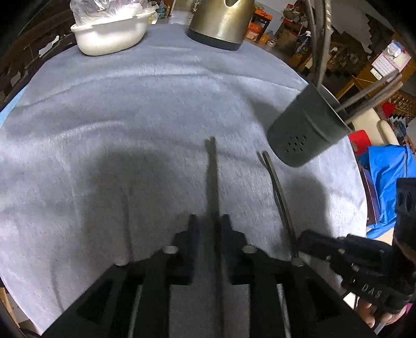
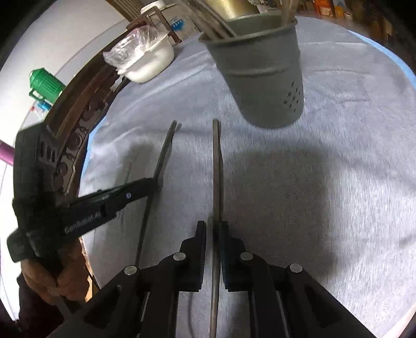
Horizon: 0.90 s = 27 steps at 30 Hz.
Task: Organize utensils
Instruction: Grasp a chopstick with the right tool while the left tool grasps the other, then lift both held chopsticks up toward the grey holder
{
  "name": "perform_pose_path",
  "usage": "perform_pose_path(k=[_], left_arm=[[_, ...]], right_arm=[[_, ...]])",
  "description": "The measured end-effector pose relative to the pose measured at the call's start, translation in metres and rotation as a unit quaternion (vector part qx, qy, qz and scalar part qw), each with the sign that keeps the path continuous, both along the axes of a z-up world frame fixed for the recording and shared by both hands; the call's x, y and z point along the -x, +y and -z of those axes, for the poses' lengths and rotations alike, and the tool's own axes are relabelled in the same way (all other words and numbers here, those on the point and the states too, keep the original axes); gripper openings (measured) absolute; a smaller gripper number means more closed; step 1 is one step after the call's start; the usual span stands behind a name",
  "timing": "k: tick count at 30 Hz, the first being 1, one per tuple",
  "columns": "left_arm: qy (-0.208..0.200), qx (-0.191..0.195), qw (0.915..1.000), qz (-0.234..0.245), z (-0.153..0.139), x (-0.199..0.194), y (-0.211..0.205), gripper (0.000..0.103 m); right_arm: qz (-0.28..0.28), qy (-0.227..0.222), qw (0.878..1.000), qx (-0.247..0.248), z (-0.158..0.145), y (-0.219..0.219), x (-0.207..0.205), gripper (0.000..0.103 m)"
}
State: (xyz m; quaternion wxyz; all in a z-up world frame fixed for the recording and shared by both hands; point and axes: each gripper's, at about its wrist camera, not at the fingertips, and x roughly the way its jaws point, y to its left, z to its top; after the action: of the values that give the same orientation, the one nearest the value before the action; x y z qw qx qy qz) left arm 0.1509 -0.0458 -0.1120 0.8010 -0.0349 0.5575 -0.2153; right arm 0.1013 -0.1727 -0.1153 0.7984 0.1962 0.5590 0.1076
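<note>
A dark grey perforated utensil holder [image 1: 306, 124] [image 2: 260, 72] stands on the cloth with several utensils in it. In the left wrist view a thin metal utensil [image 1: 213, 176] runs between the fingers of my left gripper [image 1: 210, 222]; a gap shows on its left side, so the jaws stand open around it. My right gripper [image 2: 212, 227] is shut on a second thin metal utensil [image 2: 217, 169], which points toward the holder. That second utensil [image 1: 278, 187] and the right gripper [image 1: 299, 241] also appear at the lower right of the left wrist view.
A grey cloth [image 1: 130, 104] covers the round table. At the far side are a white bowl with a plastic bag [image 1: 109, 33] [image 2: 148, 59] and a metal kettle [image 1: 221, 23]. A carved wooden chair back [image 2: 78, 124] borders the table. A hand [image 2: 65, 275] holds the left gripper.
</note>
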Motion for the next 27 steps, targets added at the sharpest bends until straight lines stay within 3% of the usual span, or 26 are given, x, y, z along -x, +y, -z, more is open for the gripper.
perform_pose_path(k=[6, 16, 21, 27], left_arm=[[0.0, 0.003, 1.0, 0.0, 0.0, -0.019, -0.004, 0.03], [0.011, 0.0, 0.9999, 0.011, 0.006, -0.038, -0.02, 0.029], [0.009, 0.001, 0.9999, 0.01, 0.011, -0.043, -0.025, 0.009], [0.003, 0.008, 1.0, -0.004, 0.01, -0.046, -0.019, 0.007]], right_arm=[[0.014, -0.026, 0.999, 0.034, -0.011, 0.006, -0.028, 0.014], [0.015, -0.024, 0.997, 0.076, 0.001, 0.013, -0.052, 0.015], [-0.006, -0.021, 0.997, 0.08, 0.004, 0.021, -0.058, 0.01], [-0.006, -0.03, 0.998, 0.06, 0.004, 0.018, -0.05, 0.006]])
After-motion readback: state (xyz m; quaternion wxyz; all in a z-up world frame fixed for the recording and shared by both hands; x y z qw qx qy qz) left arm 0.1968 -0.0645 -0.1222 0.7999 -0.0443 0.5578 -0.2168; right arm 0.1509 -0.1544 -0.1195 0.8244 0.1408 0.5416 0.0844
